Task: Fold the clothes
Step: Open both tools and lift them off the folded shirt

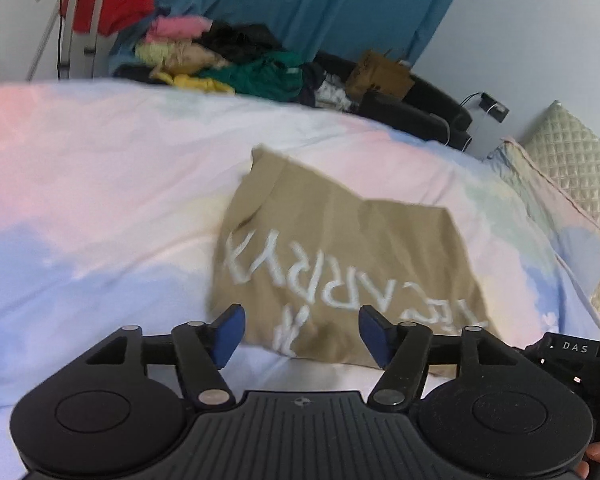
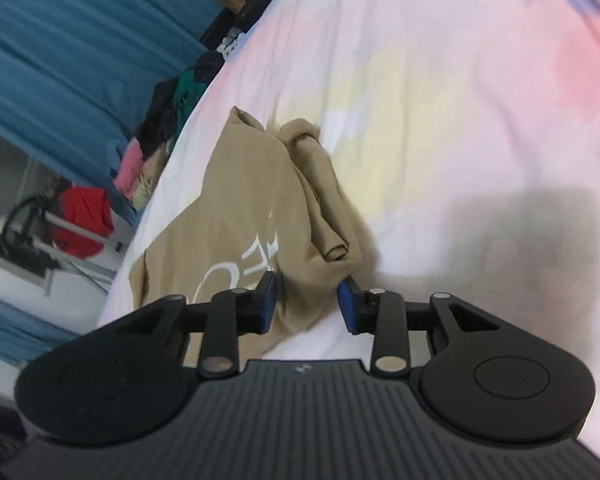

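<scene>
Bare bedspread (image 1: 100, 184) all around the tan shirt (image 1: 340, 256); clothes pile (image 1: 228, 60) beyond.

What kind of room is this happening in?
Most likely a bedroom. A tan shirt lies on a bed with a pastel cover, a quilted pillow sits at one end, and a heap of unfolded clothes is piled behind, before a blue curtain.

A pastel bedspread (image 1: 100, 184) — pink, blue and pale yellow — is covering the bed. Behind it a teal curtain (image 1: 308, 4) is hanging against the wall. A quilted cream pillow (image 1: 572, 160) is leaning at the right edge. A brown paper bag (image 1: 380, 74) is sitting on a dark case (image 1: 416, 108), and a red cloth (image 1: 116, 0) is hanging from a white stand (image 1: 80, 20).
</scene>
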